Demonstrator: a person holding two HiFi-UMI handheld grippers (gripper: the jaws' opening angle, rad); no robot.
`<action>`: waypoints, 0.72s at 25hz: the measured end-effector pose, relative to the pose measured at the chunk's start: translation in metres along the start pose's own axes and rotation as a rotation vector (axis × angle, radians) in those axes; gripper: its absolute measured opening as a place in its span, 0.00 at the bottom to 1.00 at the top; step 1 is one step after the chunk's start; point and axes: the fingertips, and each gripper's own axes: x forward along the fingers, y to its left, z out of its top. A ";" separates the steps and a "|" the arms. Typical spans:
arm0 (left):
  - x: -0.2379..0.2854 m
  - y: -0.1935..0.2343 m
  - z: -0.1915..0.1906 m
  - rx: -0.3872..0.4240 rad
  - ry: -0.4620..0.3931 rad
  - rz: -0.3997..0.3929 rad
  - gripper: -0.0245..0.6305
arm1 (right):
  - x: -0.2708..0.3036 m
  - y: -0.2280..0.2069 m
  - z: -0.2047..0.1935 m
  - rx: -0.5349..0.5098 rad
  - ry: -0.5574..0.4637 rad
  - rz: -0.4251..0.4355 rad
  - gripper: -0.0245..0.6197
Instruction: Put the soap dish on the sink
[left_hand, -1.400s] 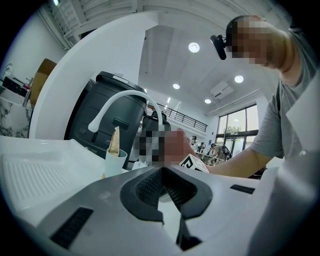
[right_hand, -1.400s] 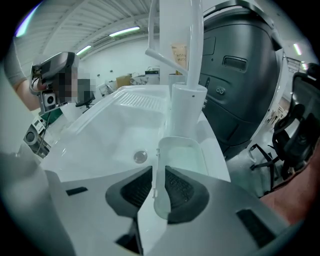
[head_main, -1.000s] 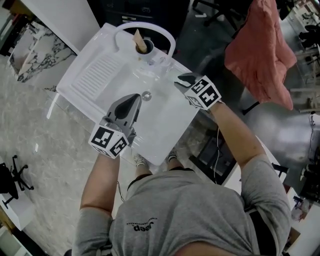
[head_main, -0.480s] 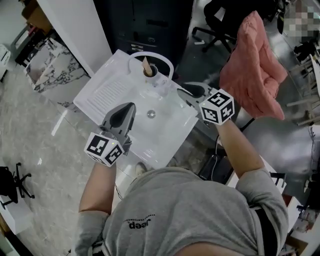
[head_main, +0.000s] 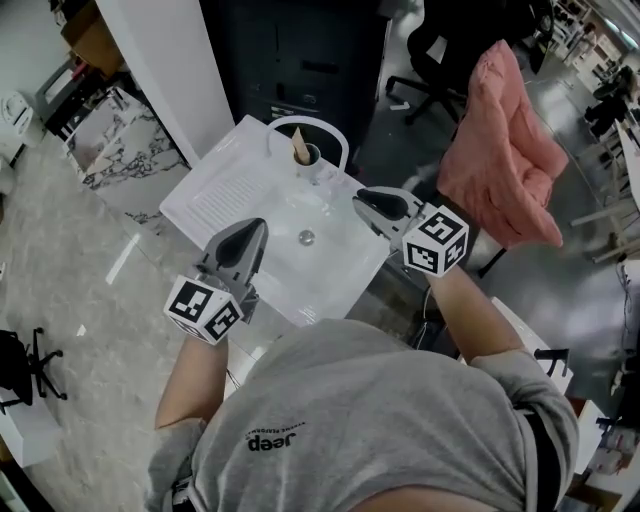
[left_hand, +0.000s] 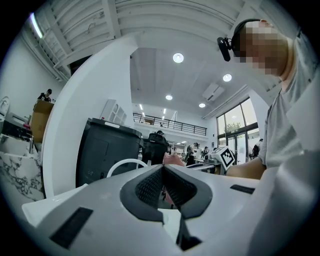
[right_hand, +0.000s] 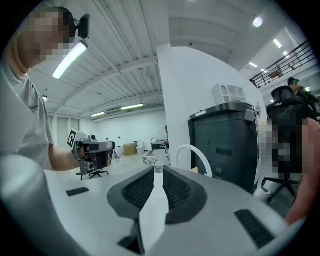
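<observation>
Rearward, cup (head_main: 308, 156) holds a stick (head_main: 299, 142); left tool (head_main: 256, 228) pressed together, right tool (head_main: 362, 198) narrowing, empty.

My left gripper (left_hand: 162, 167) has a matt, pale grey plastic shell, and its pads (left_hand: 149, 187) are dark and finely ribbed, like rubber. The sink (head_main: 225, 200) is white and glossy: smooth in the basin, ridged on the drainboard. Whether it is ceramic or plastic I cannot tell. Its drain (head_main: 306, 237) is shiny metal. The stick (head_main: 298, 146) by the tap looks like bare pale wood. The pink cloth (head_main: 500, 150) is soft, matt and creased. The slab (head_main: 120, 155) looks like veined stone. The floor (head_main: 60, 280) is smooth grey with a dull sheen. My shirt (head_main: 380, 430) is matt grey knit.
</observation>
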 end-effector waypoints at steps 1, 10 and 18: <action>-0.003 -0.002 -0.002 -0.004 0.001 0.003 0.06 | -0.004 0.003 0.002 -0.008 -0.017 -0.004 0.21; -0.014 -0.003 -0.019 -0.047 0.012 0.039 0.06 | -0.027 0.013 -0.011 0.032 -0.097 -0.008 0.13; -0.014 -0.004 -0.022 -0.062 0.004 0.045 0.06 | -0.027 0.013 -0.012 0.028 -0.097 0.002 0.13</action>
